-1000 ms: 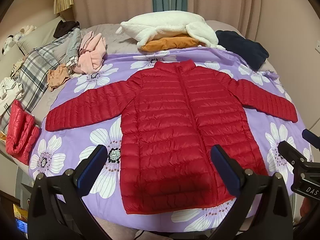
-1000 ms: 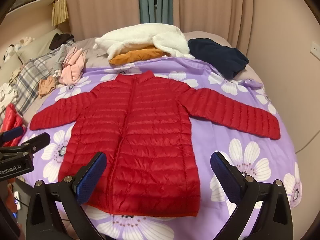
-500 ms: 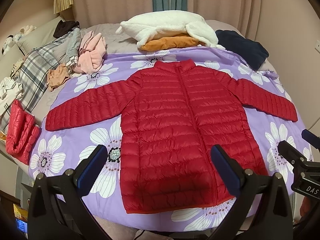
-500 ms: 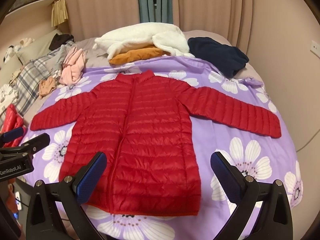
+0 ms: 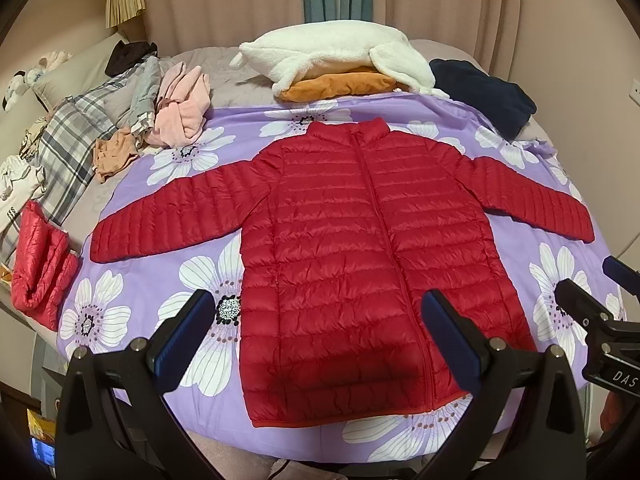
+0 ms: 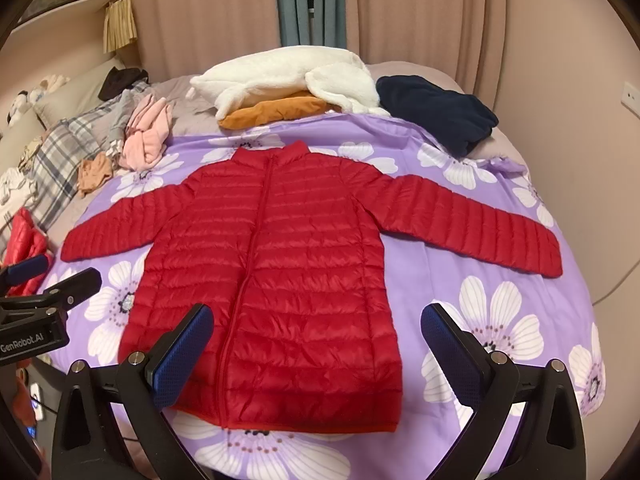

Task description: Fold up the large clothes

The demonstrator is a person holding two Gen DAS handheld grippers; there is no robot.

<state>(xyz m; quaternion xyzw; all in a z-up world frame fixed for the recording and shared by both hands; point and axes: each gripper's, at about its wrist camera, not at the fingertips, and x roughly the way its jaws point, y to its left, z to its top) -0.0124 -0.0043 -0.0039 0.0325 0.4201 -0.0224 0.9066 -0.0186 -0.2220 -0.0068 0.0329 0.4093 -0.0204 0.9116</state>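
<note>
A red quilted puffer jacket [image 5: 360,248] [image 6: 280,264] lies flat and zipped on a purple flowered sheet [image 5: 192,280] [image 6: 452,264], front up, both sleeves spread out sideways, collar at the far end. My left gripper [image 5: 320,320] hovers open above the jacket's lower left part, holding nothing. My right gripper [image 6: 318,328] hovers open over the lower right part near the hem, also empty. Each gripper shows at the edge of the other's view: the right gripper [image 5: 600,304] and the left gripper [image 6: 48,280].
At the bed's far end lie a white fleece [image 5: 336,56] over an orange garment [image 5: 340,84] and a dark navy garment [image 5: 484,96]. On the left are pink clothes [image 5: 180,112], a plaid blanket [image 5: 68,140] and a folded red jacket [image 5: 38,268]. Curtains [image 6: 420,16] hang behind.
Both views have barely shifted; the jacket lies as before and both grippers stay open.
</note>
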